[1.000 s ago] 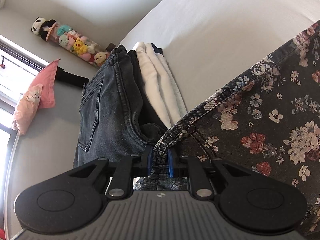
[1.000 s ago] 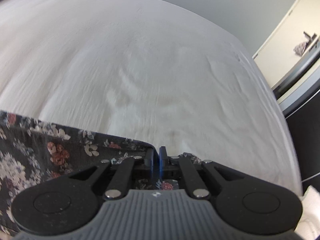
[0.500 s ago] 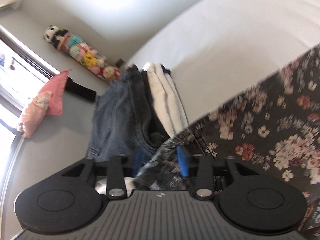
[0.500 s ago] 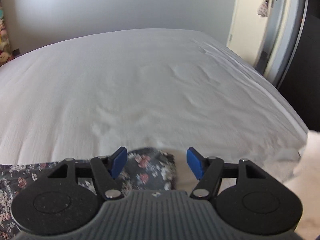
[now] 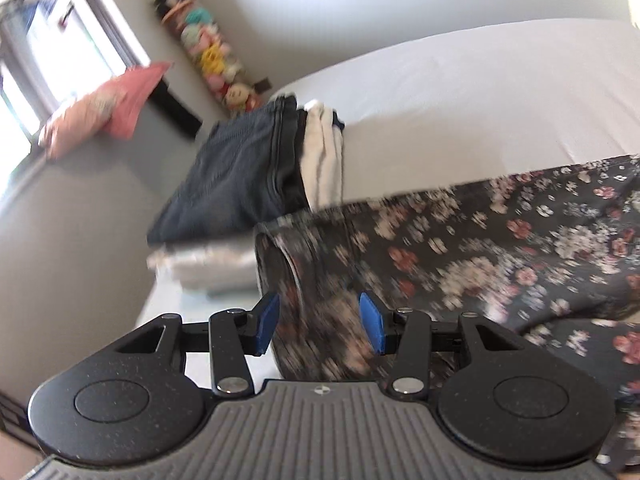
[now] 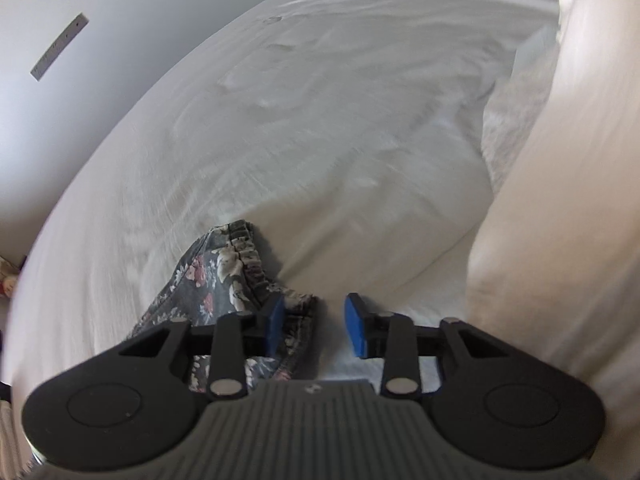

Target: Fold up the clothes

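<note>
Though blur smears most of the left wrist view, we can still make out the window, a pink cloth on its sill, a column of soft toys whose faces we cannot read, and the folded jeans stacked with white clothes at the bed's edge. The floral garment lies on the bed, cut off at the right and bottom of that view, and its folded end runs under the left gripper. Its blue pads stand apart with the cloth between them, but not pressing on it that we can see. A second ago those pads were pinched on the hem; they have since opened and the folded stack now sits further off. In the right wrist view the bed sheet fills the frame, and a pale blurred mass at the right is too smeared to name. The right gripper is partly open; its jaws have just been closing after springing wide. A bunched corner of the garment touches the left pad and pokes into the gap, the right pad clear of it, where a second ago they were clamped on it.
</note>
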{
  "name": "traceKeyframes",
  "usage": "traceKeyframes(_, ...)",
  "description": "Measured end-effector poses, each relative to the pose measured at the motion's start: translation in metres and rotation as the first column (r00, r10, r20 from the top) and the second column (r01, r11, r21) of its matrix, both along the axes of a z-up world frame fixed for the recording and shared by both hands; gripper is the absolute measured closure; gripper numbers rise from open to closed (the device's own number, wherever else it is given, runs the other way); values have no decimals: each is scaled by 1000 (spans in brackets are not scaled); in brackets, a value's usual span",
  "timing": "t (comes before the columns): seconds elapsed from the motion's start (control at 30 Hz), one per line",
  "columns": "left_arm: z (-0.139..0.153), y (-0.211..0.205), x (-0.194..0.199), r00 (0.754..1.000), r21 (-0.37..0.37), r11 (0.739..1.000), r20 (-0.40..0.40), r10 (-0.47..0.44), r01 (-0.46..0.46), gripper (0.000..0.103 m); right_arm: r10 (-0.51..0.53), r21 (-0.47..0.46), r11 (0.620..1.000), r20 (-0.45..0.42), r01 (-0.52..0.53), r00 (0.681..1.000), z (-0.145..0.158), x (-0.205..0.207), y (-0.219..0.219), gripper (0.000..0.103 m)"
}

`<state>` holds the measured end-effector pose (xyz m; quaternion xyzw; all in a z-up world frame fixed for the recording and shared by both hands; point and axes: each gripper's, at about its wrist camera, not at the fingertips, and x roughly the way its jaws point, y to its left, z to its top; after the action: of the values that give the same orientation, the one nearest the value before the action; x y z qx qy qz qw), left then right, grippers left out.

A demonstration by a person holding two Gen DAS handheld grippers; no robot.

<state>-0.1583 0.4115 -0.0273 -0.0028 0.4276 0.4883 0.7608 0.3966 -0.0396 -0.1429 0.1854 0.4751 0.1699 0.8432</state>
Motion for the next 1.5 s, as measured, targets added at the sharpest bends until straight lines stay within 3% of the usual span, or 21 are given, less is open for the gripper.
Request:
traceKeyframes(0.03, -3, -6, 0, 1000, -16, 1000, -1, 14, -14, 50, 9, 19, 1000, 1, -9, 1000, -3, 1, 1, 85)
traceKeyframes(0.13, -3, -20, -1, 999, -45, 998, -2, 41, -41, 50, 36, -29, 999, 67, -34, 997, 0, -5, 5, 86)
traceKeyframes(0.3, 15, -44, -4, 998, -32, 997, 16, 65, -65, 50, 112, -197, 977, 181, -75, 977, 4, -14, 13, 86)
traceKeyframes(0.33, 20, -50, -4, 998, -29, 997, 16, 65, -64, 50, 130, -222, 971, 198, -84, 972, 3, -15, 15, 84)
traceKeyframes(0.43, 35, -68, -6, 998, -30, 998, 10, 55, -54, 50, 110, -301, 953, 281, -21, 953, 9, -28, 21, 66)
traceKeyframes(0.47, 39, -74, -7, 999, -34, 998, 4, 51, -51, 50, 82, -297, 955, 318, 17, 945, 13, -38, 22, 65)
traceKeyframes(0.57, 47, -91, -7, 998, -76, 995, -17, 57, -58, 50, 24, -166, 986, 337, 35, 941, 27, -61, 29, 65)
traceKeyframes(0.63, 48, -99, -1, 998, -124, 991, -32, 55, -59, 50, 97, -70, 995, 335, -77, 937, 38, -78, 51, 65)
traceKeyframes(0.77, 40, -102, 24, 994, -225, 974, -105, 13, -36, 49, 301, -15, 946, 411, -323, 861, 56, -132, 88, 57)
traceKeyframes(0.83, 35, -101, 35, 991, -261, 965, -130, -23, -11, 48, 332, 45, 926, 378, -375, 864, 46, -156, 88, 57)
traceKeyframes(0.9, 29, -99, 41, 988, -290, 957, -147, -45, 0, 48, 377, 52, 909, 325, -414, 867, 30, -175, 86, 58)
traceKeyframes(1.0, 17, -97, 33, 990, -303, 953, -138, -23, -20, 47, 472, 1, 872, 264, -490, 841, 17, -179, 92, 58)
traceKeyframes(1.17, 4, -98, -18, 994, -248, 963, -39, 100, -107, 40, 384, 7, 915, 283, -402, 879, 34, -185, 73, 58)
traceKeyframes(1.23, -2, -96, -43, 981, -256, 949, 15, 193, -183, 35, 367, -20, 923, 349, -385, 862, 50, -199, 62, 57)
traceKeyframes(1.33, -14, -87, -82, 935, -364, 892, 123, 332, -269, 34, 349, -69, 934, 393, -352, 851, 68, -227, 43, 52)
traceKeyframes(1.5, -46, -72, -133, 829, -547, 785, 265, 492, -291, 34, 261, -80, 965, 396, -250, 880, 90, -262, 21, 50)
